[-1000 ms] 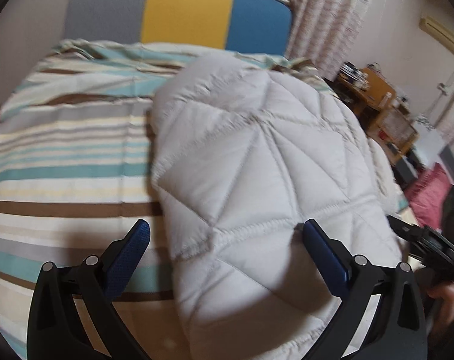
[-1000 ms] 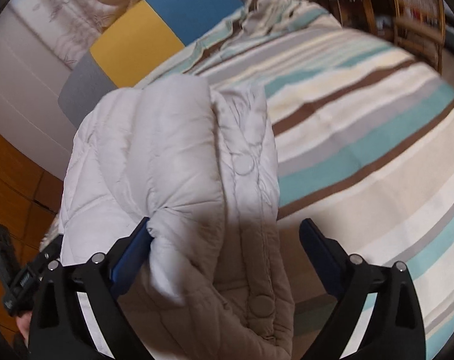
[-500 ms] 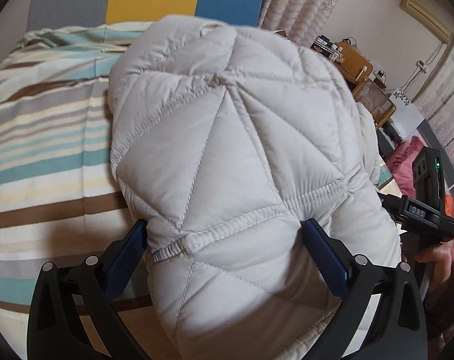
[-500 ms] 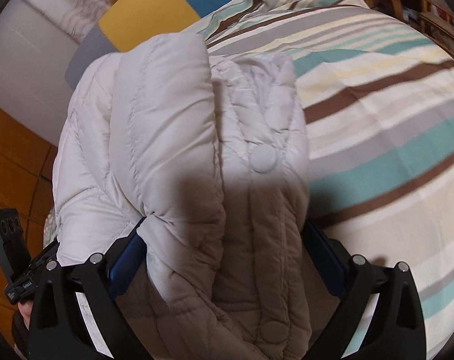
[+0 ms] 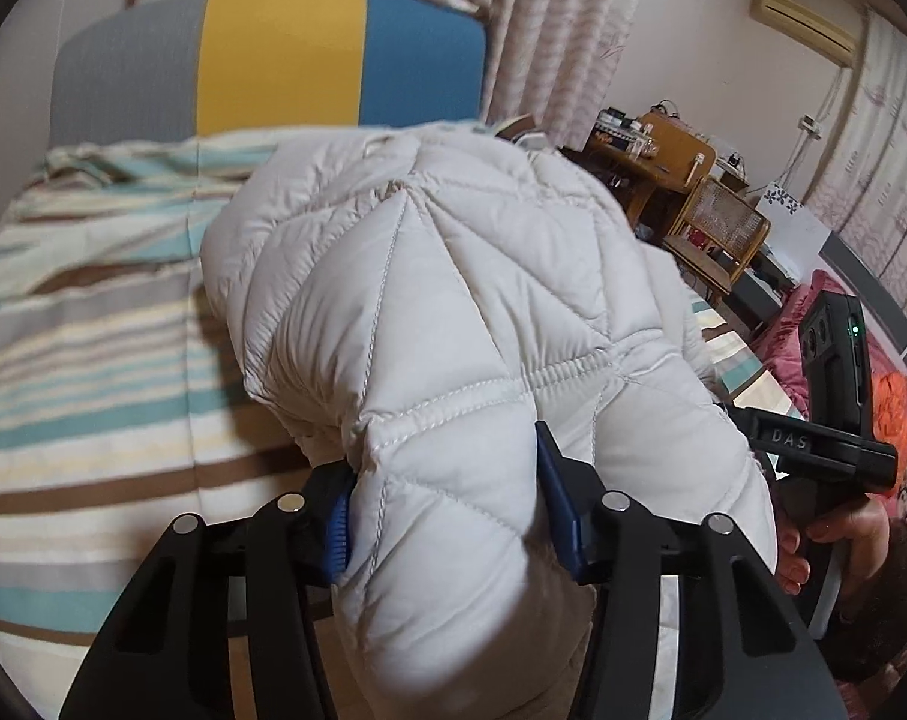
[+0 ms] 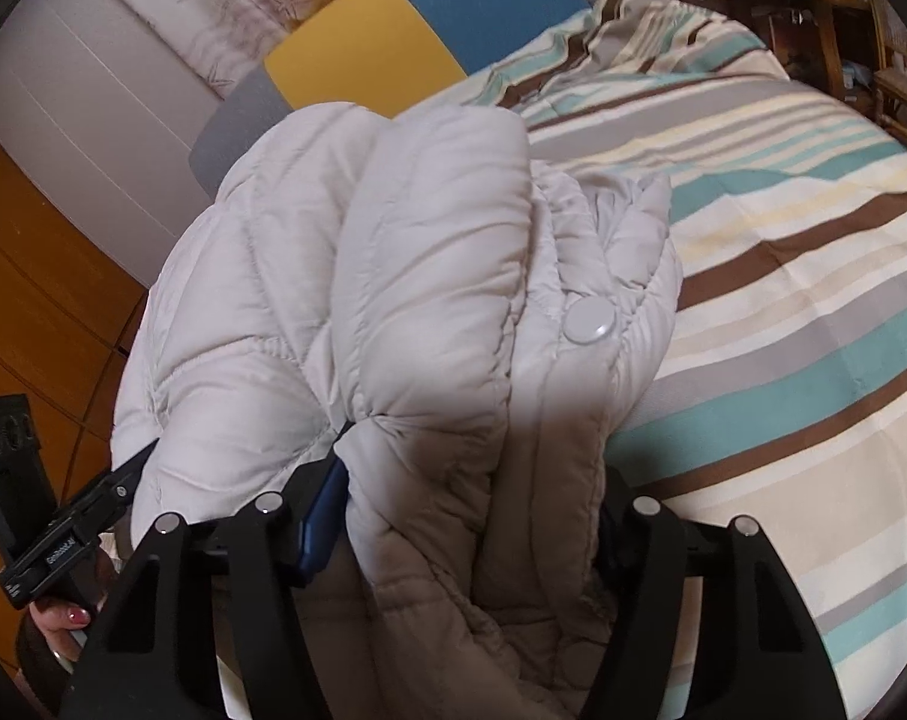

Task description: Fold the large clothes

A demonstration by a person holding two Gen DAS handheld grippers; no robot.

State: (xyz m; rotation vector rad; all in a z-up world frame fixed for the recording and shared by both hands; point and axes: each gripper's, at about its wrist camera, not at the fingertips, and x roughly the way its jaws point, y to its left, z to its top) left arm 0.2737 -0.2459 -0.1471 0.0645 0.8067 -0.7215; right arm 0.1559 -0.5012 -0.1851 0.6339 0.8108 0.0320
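Striped bed cover (image 5: 81,372) fills the frame's left; the jacket (image 5: 441,312) lies at centre. My left gripper (image 5: 441,510) and right gripper (image 6: 471,516) are closing on its padded edge; I should lift both evenly.

White letters "DAS" stand on the black bar of the right gripper (image 5: 816,441). A small white label on the left gripper (image 6: 63,552) is too blurred to read.
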